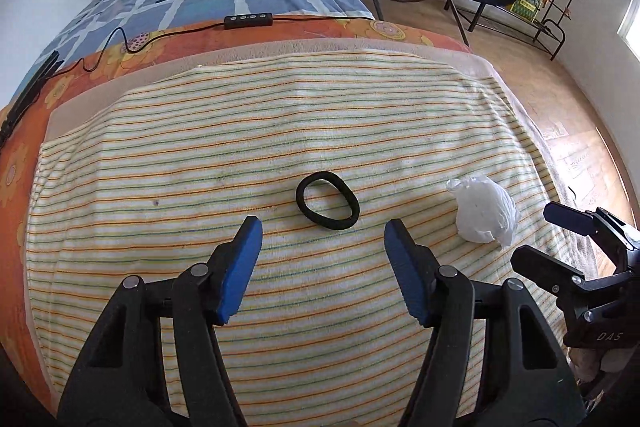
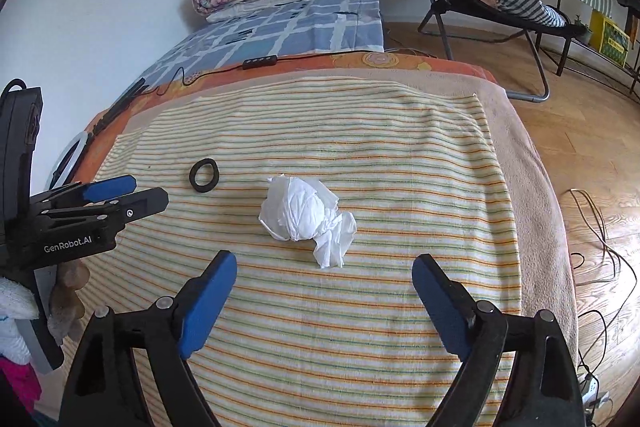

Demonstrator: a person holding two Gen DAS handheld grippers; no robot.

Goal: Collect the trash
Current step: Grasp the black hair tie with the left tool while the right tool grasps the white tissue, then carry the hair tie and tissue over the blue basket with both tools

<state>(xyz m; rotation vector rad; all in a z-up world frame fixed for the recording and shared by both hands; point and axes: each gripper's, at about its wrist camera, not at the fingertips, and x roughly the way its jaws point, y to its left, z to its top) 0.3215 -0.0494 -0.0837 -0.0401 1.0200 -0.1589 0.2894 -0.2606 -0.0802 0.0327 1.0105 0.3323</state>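
Taking the striped towel point(image 2: 360, 131) spread over the bed as the landmark: at its left side, in the right wrist view, the left tongs point(image 2: 136, 193) reach in above the cloth, their blue-padded fingers point(image 2: 110, 186) close together as seen side-on. In the left wrist view the same left tongs point(image 1: 323, 227) stand moderately wide with nothing between the pads, hovering over the towel just short of a black hair tie point(image 1: 327, 200) that lies flat as a closed loop near the towel's middle. To the right of the hair tie, apart from it and also resting on the towel, sits the crumpled white tissue point(image 2: 306, 215), the piece of trash, nearer the towel's right edge in the left wrist view. The right tongs point(image 2: 324, 269) stand wide apart over the towel directly in front of the tissue, pads on either side of its line but not touching it, holding nothing. Beyond the towel's far edge a black cable with an inline controller point(image 1: 248, 20) crosses the orange sheet.
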